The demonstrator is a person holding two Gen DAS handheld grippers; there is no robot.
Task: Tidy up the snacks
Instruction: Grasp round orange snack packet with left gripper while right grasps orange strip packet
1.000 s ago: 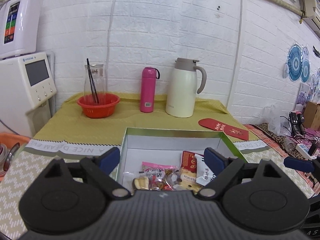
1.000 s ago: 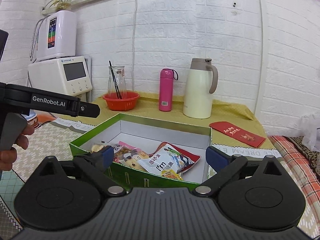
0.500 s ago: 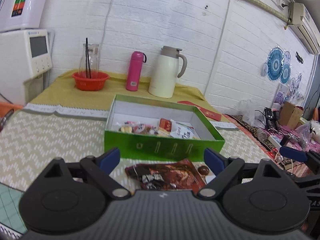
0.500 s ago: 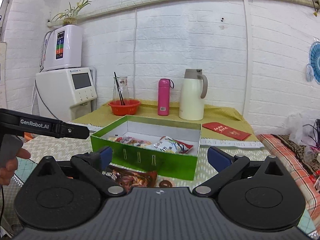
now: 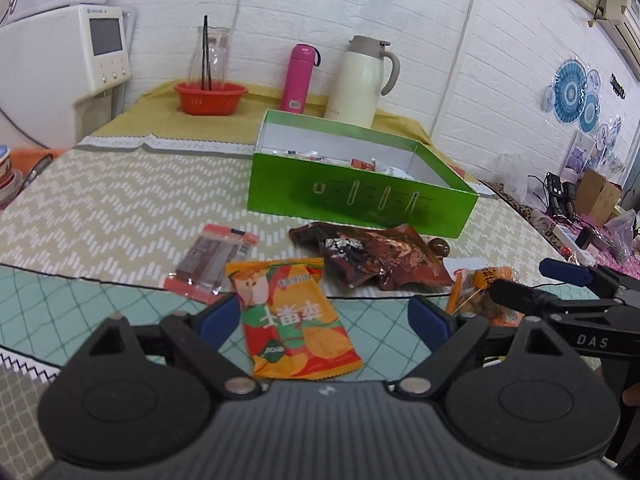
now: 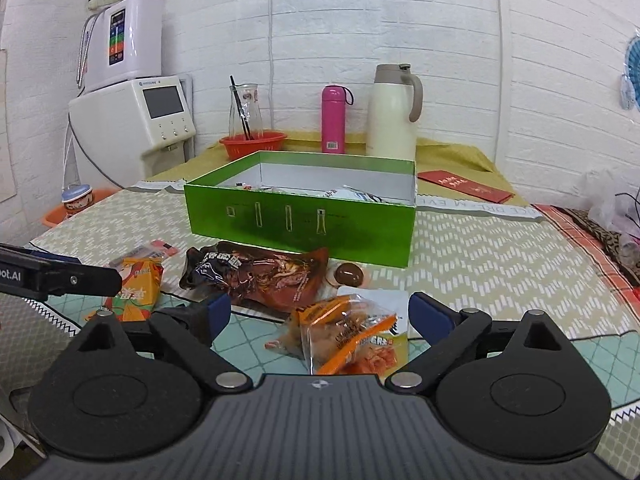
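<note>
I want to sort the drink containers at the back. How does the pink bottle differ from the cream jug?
The slim pink bottle is narrower and shorter than the wide cream thermal jug. The bottle has a thin dark strap loop; the jug has a big beige side handle and a beige lid. Both stand upright on the yellow cloth.

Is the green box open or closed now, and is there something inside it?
Open. The green box has no lid on it, its white inner walls show, and the tops of some snack packets are visible over its front wall.
</note>
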